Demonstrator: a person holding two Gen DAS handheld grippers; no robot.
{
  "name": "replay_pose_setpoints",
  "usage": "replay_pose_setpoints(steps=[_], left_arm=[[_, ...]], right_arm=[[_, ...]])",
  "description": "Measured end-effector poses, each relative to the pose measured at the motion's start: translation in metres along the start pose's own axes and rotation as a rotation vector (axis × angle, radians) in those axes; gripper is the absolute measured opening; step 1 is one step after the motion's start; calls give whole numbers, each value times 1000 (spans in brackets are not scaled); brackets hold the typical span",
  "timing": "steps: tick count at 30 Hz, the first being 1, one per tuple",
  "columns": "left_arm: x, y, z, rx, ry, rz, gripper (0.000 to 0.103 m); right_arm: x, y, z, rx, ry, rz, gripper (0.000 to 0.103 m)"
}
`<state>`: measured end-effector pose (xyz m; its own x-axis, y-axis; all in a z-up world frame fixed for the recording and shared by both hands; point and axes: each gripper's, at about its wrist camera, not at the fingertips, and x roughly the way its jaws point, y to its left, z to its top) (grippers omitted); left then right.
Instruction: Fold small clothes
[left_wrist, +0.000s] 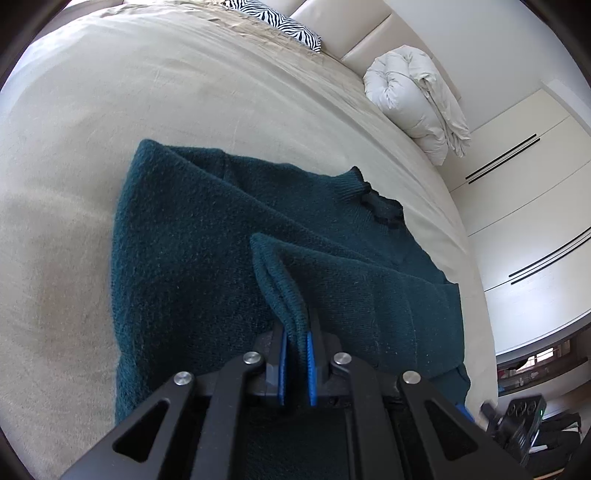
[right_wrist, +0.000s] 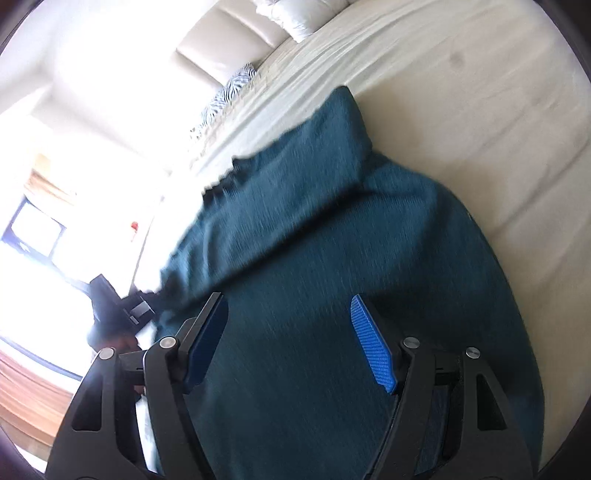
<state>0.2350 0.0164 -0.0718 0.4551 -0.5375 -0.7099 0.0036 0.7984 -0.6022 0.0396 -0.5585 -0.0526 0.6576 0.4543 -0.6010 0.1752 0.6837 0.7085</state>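
Beige bed (left_wrist: 110, 110) carries a teal sweater (left_wrist: 184, 240); left gripper (left_wrist: 295, 347) pinches its ribbed edge (left_wrist: 284, 295) at lower centre, right gripper (right_wrist: 288, 343) gapes empty above it, so a thick knit could slip and spoil the fold

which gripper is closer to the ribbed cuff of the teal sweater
Left. The left gripper has its jaws shut on the ribbed cuff, lifting it off the teal sweater. The right gripper hangs open above the sweater's body, gripping nothing.

The right tool (right_wrist: 288, 332) hangs with jaws apart over a teal sweater (right_wrist: 332, 229). The sweater lies on a cream bed (right_wrist: 480, 122).
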Motion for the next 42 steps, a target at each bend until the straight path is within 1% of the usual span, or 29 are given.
replay_pose_setpoints(steps=[2,4,5,6,10,12,16,22,27,29,32,33,34,36,40,42], left_arm=[[1,1,0,1,-2,-3,8],[1,1,0,7,-2,-3,8],[1,0,1,7,-1,-2,8],[2,0,1,8,-1,-3,8],[2,0,2,9,-3,-2,8],[3,-1,2,11,-4,-2,8],[6,-2,1,17,-3,-6,8],[8,-4,2,25,2,-5,8],[8,-5,3,37,8,-2,9],[8,-4,3,36,13,-2,9],[8,-2,5,34,15,-5,9],[8,-2,6,36,13,-4,9],[7,-3,6,40,10,-2,9],[8,-4,7,43,10,-2,9],[8,-5,7,48,6,3,9],[9,-7,6,59,4,12,10]], right_arm=[[11,-7,15,66,0,19,68],[26,-19,27,156,8,66,69],[33,-24,33,191,4,71,69],[35,-26,36,208,-5,73,69],[36,-41,56,301,-90,125,68],[36,-48,64,347,-107,153,68],[32,-56,69,369,-144,175,68],[24,-65,63,390,-182,202,65],[17,-81,57,430,-205,227,58],[18,-78,54,409,-202,213,54],[14,-68,48,389,-161,218,57],[10,-67,45,395,-144,239,61],[5,-68,42,405,-138,266,67],[-10,-74,40,428,-156,295,70],[-34,-85,48,451,-219,271,74],[-37,-82,56,432,-221,265,74]])
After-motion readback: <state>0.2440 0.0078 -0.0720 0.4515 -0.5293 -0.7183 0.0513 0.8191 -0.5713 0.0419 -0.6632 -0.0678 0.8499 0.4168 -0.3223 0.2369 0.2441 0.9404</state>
